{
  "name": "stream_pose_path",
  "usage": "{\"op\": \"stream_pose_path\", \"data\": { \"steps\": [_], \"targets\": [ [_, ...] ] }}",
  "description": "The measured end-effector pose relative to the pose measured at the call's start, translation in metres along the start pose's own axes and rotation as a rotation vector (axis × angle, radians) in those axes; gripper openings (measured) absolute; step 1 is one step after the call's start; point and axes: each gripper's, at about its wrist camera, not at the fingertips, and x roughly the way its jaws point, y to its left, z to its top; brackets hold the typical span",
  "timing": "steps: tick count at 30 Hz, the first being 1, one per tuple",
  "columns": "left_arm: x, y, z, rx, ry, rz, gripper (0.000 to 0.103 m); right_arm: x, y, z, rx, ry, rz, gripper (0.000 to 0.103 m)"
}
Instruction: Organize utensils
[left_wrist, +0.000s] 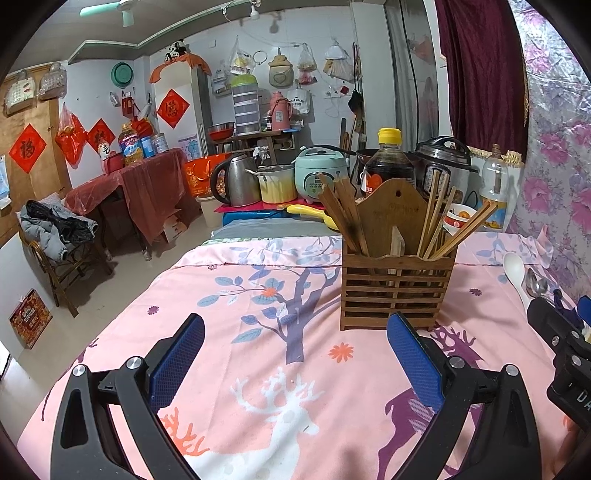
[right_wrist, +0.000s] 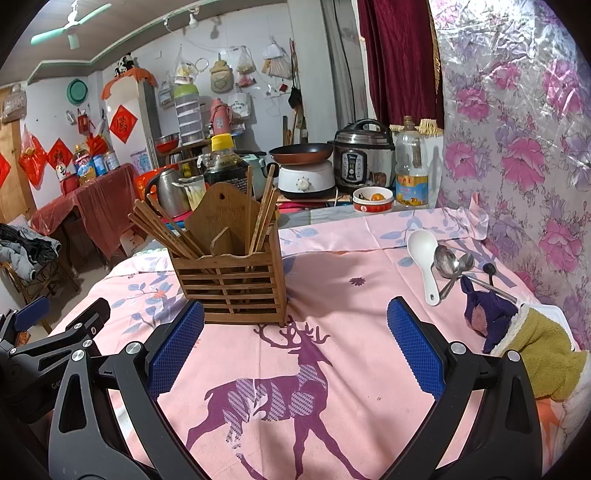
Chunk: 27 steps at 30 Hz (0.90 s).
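1. The left gripper, its blue-padded fingers spread wide, hung over the pink deer-print tablecloth with nothing between them.
2. The right gripper was likewise released and empty, above a purple deer on the same cloth, with the left one just beside it at the picture's edge.
3. Past both stood the slatted brown wooden utensil holder, upright on the cloth, with wooden chopsticks leaning out of its compartments on either side of a tall back board.
4. To the right, well apart from the holder, a white plastic spoon lay flat beside two metal spoons that overlapped each other.
5. Near these a purple and olive cloth lay bunched.
6. Beyond the cloth's far edge stood a dark sauce bottle with a yellow cap and a silver pressure cooker.
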Motion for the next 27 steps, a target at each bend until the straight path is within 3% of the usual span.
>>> {"op": "stream_pose_path", "data": {
  "steps": [27],
  "targets": [
    [0.0005,0.0012,-0.0001,0.002,0.0,0.006,0.097,0.0001,-0.0007,0.0012,0.001,0.001,0.0,0.096]
  ]
}}
